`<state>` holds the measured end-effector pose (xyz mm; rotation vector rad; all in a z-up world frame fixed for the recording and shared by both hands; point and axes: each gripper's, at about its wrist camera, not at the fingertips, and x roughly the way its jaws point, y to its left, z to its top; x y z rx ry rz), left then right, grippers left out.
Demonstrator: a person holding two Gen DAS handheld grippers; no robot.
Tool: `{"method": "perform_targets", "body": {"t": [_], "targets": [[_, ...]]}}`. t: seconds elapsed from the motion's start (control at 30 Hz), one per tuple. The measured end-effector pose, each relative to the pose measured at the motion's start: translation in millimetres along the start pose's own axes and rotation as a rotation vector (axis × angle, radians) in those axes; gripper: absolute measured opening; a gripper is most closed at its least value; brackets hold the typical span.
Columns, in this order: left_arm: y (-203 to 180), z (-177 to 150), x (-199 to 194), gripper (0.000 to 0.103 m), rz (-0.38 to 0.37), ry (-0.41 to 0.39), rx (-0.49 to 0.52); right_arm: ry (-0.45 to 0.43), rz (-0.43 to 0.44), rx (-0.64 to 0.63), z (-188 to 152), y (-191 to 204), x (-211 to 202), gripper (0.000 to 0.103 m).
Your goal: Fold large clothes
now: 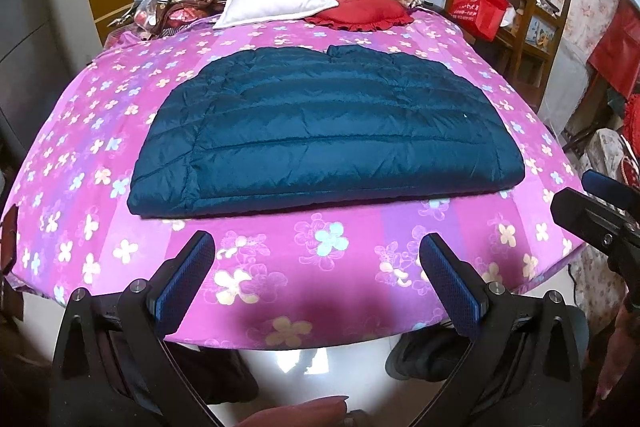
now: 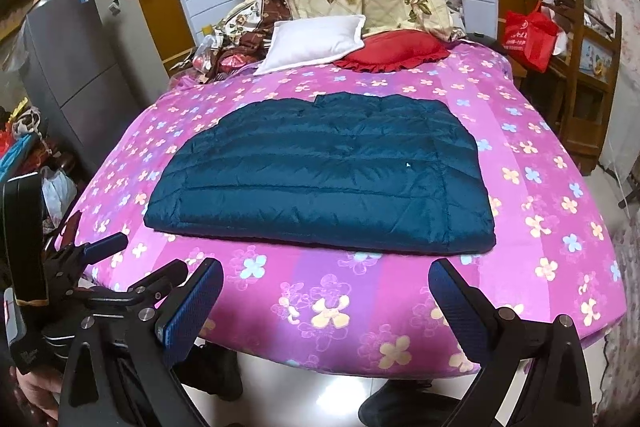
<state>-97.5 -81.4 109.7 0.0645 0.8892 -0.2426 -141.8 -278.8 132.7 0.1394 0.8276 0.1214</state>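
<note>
Lying flat: quilted, puffy teal jacket.

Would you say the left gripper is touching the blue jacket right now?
Apart. In the left wrist view, the open left gripper hovers short of the blue jacket, with bare pink bedspread between them.

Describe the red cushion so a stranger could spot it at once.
Start at the bed with the pink flowered sheet. At its far end, behind the dark blue folded jacket, two cushions lie side by side. The red cushion is the right one, with a frilled edge; the white pillow beside it is plain.
</note>
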Motion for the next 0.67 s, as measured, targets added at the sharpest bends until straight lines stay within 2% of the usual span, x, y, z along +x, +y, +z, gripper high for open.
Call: {"method": "perform_targets", "body": {"t": [0.53,0.67], "targets": [[-3.7,-3.7,9.4,0.102,-0.038,0.018,-0.011,0.008,0.009,-0.002,-4.2,0.8,3.0,0.102],[-5.3,-4.7,9.3,0.102,-0.024,0.012,-0.011,0.010,0.008,-0.002,-5.7,0.8,4.1,0.102]]}}
